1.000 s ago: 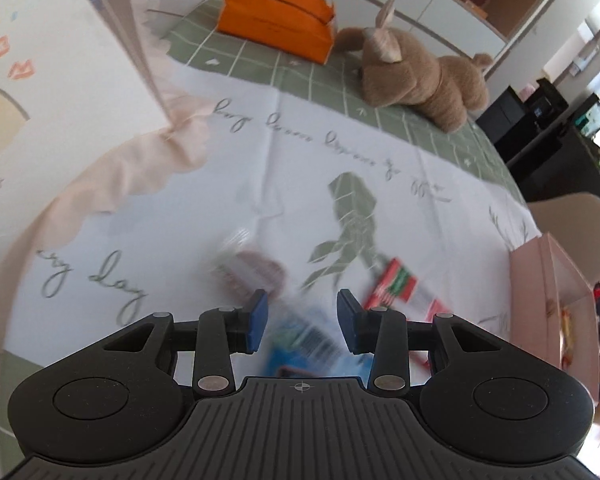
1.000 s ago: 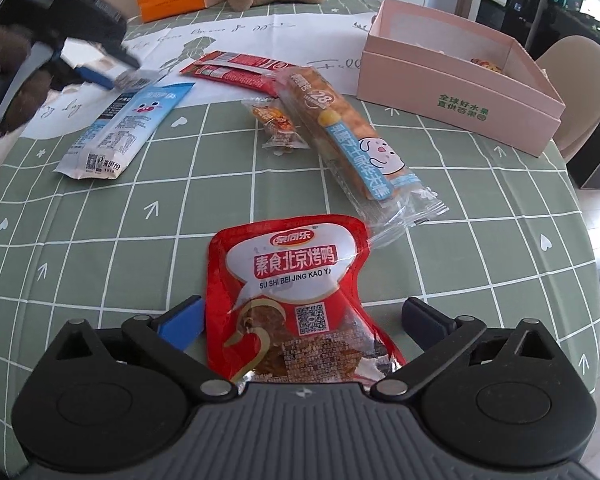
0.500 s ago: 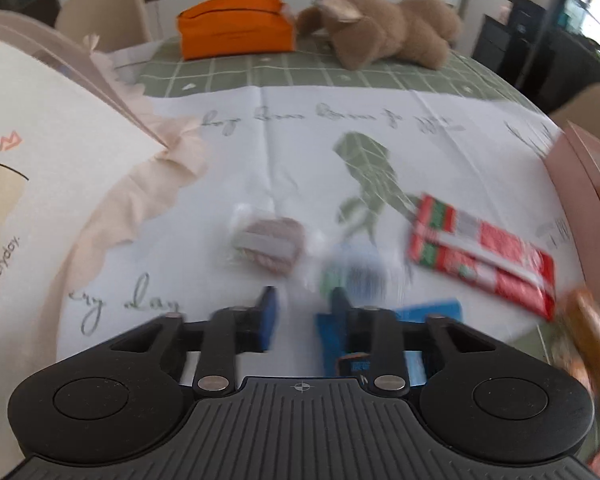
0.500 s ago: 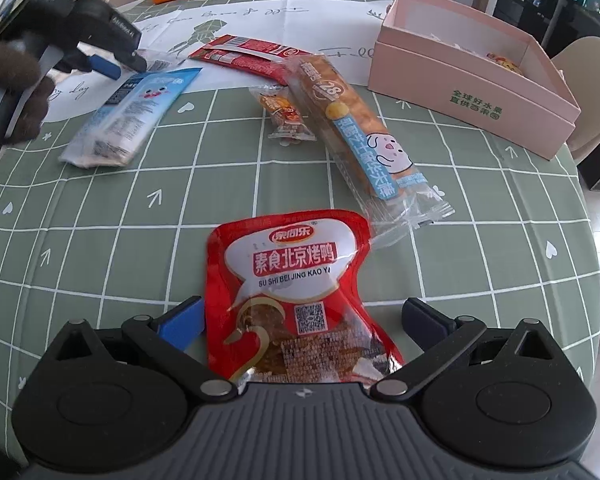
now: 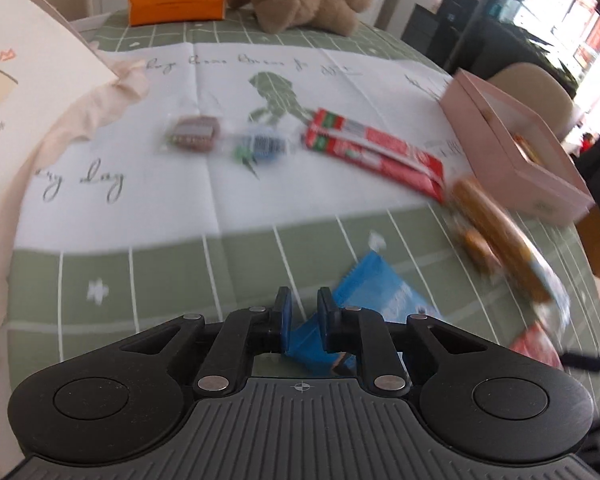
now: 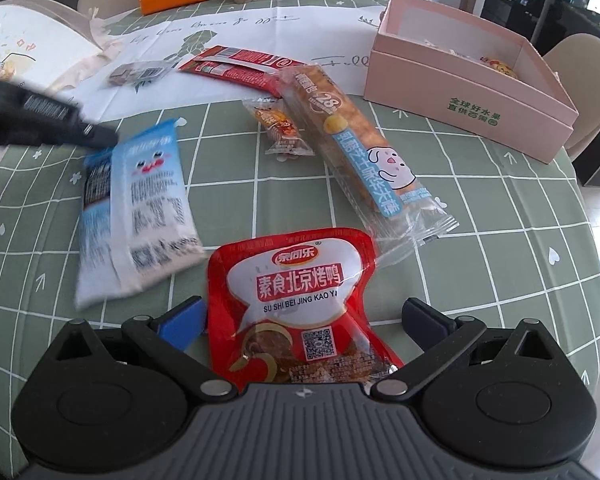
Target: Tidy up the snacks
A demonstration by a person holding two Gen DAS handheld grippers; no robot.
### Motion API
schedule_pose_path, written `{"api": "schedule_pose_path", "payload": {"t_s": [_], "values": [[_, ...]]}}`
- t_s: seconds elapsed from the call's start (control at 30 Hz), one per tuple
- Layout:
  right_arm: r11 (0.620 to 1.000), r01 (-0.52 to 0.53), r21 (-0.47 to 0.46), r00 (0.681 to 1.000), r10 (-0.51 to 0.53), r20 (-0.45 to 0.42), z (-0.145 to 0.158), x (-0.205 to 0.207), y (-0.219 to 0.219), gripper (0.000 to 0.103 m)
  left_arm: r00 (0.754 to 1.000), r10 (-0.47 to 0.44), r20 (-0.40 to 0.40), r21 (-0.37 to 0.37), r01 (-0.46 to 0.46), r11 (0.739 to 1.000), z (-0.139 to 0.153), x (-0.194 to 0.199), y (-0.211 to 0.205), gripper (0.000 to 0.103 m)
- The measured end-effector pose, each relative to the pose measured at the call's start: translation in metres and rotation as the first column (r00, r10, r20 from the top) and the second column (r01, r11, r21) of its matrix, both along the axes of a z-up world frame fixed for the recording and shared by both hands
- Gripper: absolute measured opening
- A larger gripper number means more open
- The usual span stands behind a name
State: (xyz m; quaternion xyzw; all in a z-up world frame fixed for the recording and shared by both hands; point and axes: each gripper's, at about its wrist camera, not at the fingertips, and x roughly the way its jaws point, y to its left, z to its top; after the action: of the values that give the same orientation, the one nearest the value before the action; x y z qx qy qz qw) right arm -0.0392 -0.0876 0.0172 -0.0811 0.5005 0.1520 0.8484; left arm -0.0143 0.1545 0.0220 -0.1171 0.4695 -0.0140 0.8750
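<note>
The left gripper (image 5: 303, 312) pinches the blue packet (image 6: 134, 208) by one end, its long axis trailing away from the jaws; a second ago those jaws stood apart. The right gripper (image 6: 304, 318) spreads wide around the red pouch (image 6: 300, 304), which points straight ahead.

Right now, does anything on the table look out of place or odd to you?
Nothing looks spilled or damaged. The snacks simply lie scattered at angles; the long biscuit pack overlaps the red twin sticks, and only one snack shows inside the pink box.
</note>
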Motion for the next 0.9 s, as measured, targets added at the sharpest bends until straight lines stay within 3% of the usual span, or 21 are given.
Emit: {"api": "schedule_pose_path", "payload": {"t_s": [0.23, 0.43, 0.57, 0.7, 0.9], "values": [[1.0, 0.031, 0.0, 1.0, -0.031, 0.001, 0.0, 0.002, 0.004, 0.103, 0.999, -0.041, -0.015, -0.089, 0.039, 0.995, 0.001, -0.032, 0.007, 0.018], [0.999, 0.045, -0.004, 0.999, -0.045, -0.011, 0.0, 0.006, 0.013, 0.103, 1.0, -0.014, -0.013, -0.064, 0.013, 0.998, 0.005, -0.048, 0.013, 0.017], [1.0, 0.015, -0.006, 1.0, -0.015, -0.013, 0.0, 0.01, 0.034, 0.103, 1.0, 0.025, 0.005, -0.093, -0.025, 0.995, 0.005, -0.038, 0.021, 0.015], [1.0, -0.022, -0.013, 1.0, 0.022, -0.014, 0.001, 0.017, 0.055, 0.102, 0.999, 0.024, 0.038, -0.072, -0.021, 0.997, 0.003, -0.011, 0.013, 0.016], [0.998, -0.044, -0.038, 0.999, 0.044, -0.009, 0.009, 0.013, 0.047, 0.096, 0.999, 0.001, 0.054, -0.133, 0.006, 0.991, 0.005, 0.001, 0.008, 0.016]]}}
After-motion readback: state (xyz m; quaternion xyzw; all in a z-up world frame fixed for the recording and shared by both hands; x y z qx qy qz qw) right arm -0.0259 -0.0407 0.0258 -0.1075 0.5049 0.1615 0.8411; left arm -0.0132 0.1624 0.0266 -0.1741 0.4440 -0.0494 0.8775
